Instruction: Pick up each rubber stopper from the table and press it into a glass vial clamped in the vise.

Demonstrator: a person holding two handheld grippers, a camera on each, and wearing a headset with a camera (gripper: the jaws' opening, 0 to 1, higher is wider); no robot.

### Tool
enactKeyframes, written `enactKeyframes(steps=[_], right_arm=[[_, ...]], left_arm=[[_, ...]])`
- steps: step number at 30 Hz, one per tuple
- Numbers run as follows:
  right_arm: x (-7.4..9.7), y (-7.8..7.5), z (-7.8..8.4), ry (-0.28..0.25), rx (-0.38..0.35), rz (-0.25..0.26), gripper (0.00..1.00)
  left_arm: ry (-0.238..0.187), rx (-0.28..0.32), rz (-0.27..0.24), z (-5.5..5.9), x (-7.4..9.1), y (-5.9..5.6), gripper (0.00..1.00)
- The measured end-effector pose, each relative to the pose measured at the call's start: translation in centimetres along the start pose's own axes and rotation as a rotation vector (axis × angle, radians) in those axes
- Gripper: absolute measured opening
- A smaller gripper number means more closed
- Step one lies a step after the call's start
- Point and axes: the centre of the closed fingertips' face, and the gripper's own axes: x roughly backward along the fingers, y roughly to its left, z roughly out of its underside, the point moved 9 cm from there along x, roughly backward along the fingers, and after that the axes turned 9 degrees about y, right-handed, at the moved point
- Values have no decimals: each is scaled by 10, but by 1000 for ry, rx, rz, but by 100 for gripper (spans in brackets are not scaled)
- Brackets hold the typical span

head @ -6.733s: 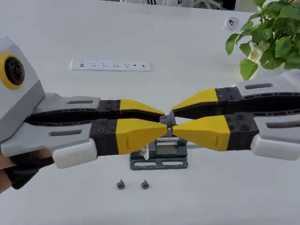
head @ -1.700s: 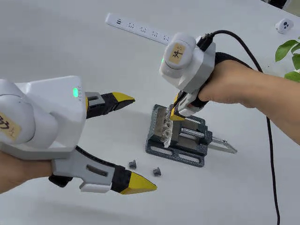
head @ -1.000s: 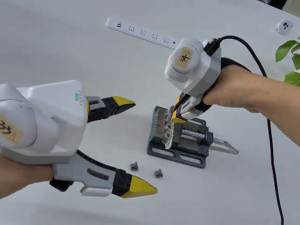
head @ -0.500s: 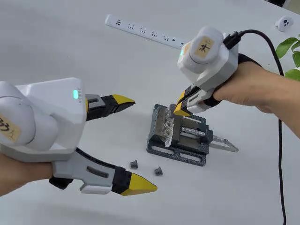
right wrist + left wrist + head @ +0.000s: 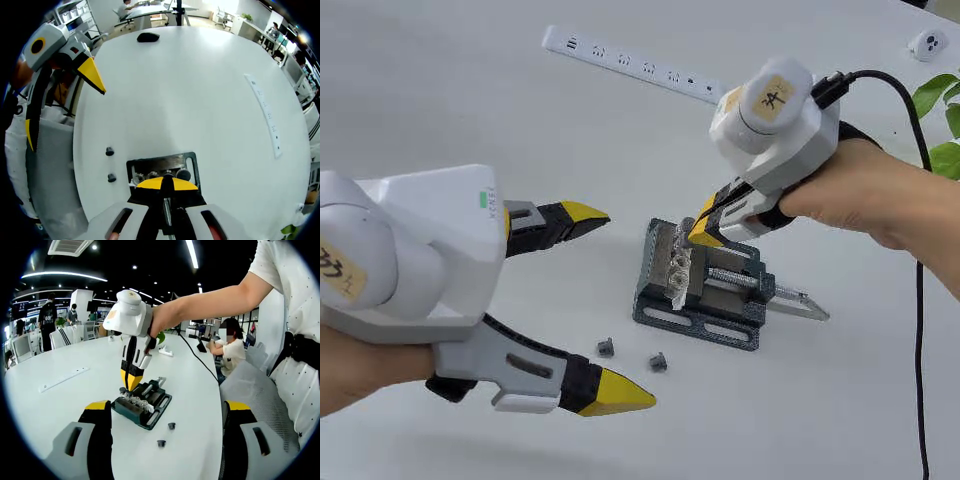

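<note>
A dark vise (image 5: 705, 300) stands mid-table and clamps a row of glass vials (image 5: 677, 268). My right gripper (image 5: 703, 232) hangs shut just above the far end of that row, with nothing visible between its tips. A grey stopper (image 5: 183, 174) sits on top of the vial below those tips. Two loose stoppers (image 5: 606, 347) (image 5: 658, 361) lie on the table in front of the vise. My left gripper (image 5: 605, 300) is held open to the left of the vise, its jaws wide apart and empty. In the left gripper view the right gripper (image 5: 131, 382) points down at the vise (image 5: 150, 412).
A white power strip (image 5: 630, 65) lies at the back of the white table. A green plant (image 5: 945, 120) and a small white device (image 5: 926, 43) are at the far right. The right gripper's black cable (image 5: 918, 330) trails over the table at the right.
Over the last second the right gripper rose up and to the right, away from the vial tops. The left gripper stayed open in the same place.
</note>
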Motion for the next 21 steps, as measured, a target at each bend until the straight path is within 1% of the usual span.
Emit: enactKeyframes(steps=[12, 21], right_arm=[[-4, -1, 0, 9, 4, 3, 0], [-4, 3, -3, 39, 47, 21, 0]], left_arm=[[-2, 6, 0, 2, 1, 1, 92], [-9, 9, 2, 1, 0, 2, 91]])
